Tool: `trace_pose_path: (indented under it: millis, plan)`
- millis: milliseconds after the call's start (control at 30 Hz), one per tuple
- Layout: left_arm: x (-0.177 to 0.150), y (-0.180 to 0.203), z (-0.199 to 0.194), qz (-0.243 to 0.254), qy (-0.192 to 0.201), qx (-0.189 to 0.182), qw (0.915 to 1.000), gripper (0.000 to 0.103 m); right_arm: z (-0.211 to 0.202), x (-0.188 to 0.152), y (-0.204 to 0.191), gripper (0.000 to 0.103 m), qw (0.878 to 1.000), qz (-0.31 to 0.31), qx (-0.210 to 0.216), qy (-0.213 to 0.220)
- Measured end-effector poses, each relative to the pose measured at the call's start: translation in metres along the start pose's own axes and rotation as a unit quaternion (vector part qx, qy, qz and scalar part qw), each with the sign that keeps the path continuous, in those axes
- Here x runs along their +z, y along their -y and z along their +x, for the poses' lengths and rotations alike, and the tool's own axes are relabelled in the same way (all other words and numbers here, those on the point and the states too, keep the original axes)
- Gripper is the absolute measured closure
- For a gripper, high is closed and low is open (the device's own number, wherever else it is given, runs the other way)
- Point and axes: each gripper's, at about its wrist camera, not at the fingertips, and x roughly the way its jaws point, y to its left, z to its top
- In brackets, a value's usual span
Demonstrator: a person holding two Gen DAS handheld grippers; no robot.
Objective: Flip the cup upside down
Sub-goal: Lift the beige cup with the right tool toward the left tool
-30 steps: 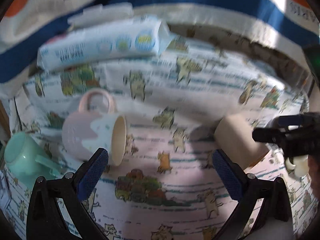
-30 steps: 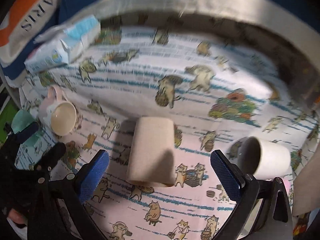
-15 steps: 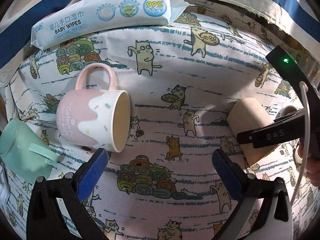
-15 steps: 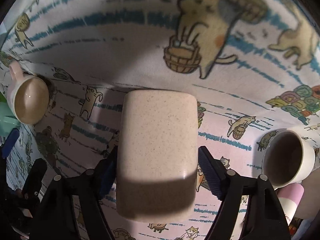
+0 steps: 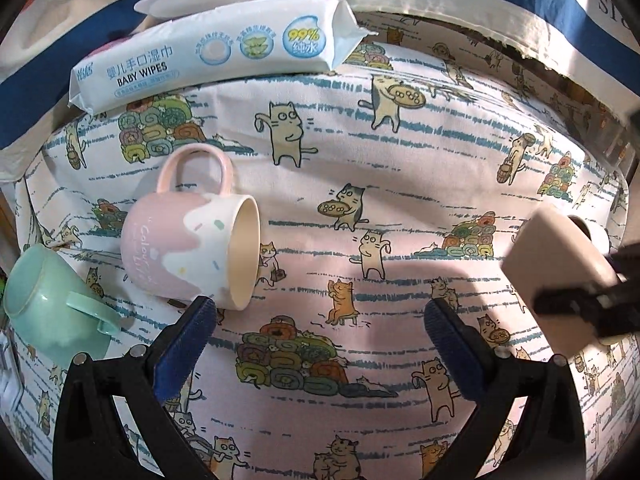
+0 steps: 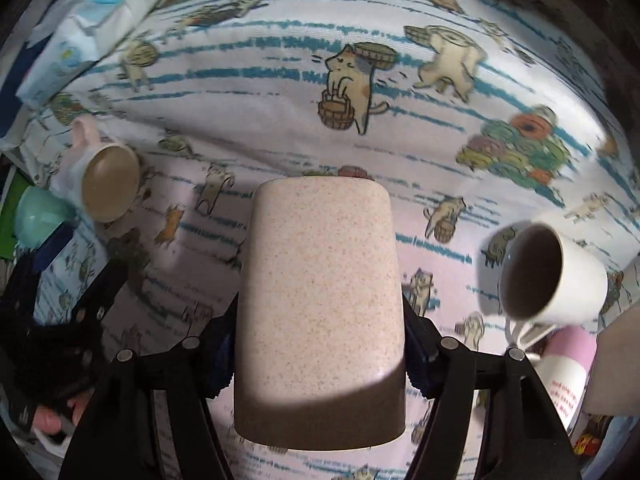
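A speckled beige cup (image 6: 320, 300) without a handle fills the middle of the right wrist view. My right gripper (image 6: 318, 354) is shut on its sides and holds it above the cat-print cloth (image 6: 260, 92), its closed base pointing away from the camera. The same cup (image 5: 560, 276) shows at the right of the left wrist view, clamped in black fingers. My left gripper (image 5: 320, 320) is open and empty, low over the cloth. A pink and white mug (image 5: 188, 248) lies on its side just beyond the left gripper's left finger, mouth facing right.
A mint green cup (image 5: 52, 312) lies at the far left. A baby wipes pack (image 5: 216, 48) lies along the far edge. A white mug (image 6: 556, 276) lies on its side at the right, with a pink-topped container (image 6: 568, 372) beside it.
My right gripper closed on the beige cup and lifted it off the cloth. My left gripper moved closer to the pink mug and stayed open.
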Motion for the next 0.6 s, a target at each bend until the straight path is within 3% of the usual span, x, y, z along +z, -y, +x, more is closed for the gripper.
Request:
trace_pose_path:
  millis: [200,400,600]
  plan:
    - [-0.002,0.005,-0.001,0.01,0.001,0.002,1.0,0.0,-0.016,-0.035,0.005,0.034,1.0,0.001,0.022,-0.008]
    - [-0.002,0.007,-0.005,0.011,0.012,0.009,0.9998,0.0,0.004,-0.084,-0.007,0.034,0.999,0.0,0.029,-0.036]
    - [-0.002,0.01,-0.006,0.02,0.019,0.003,0.9996,0.0,0.007,-0.095,-0.02,0.033,0.999,-0.018,0.014,-0.032]
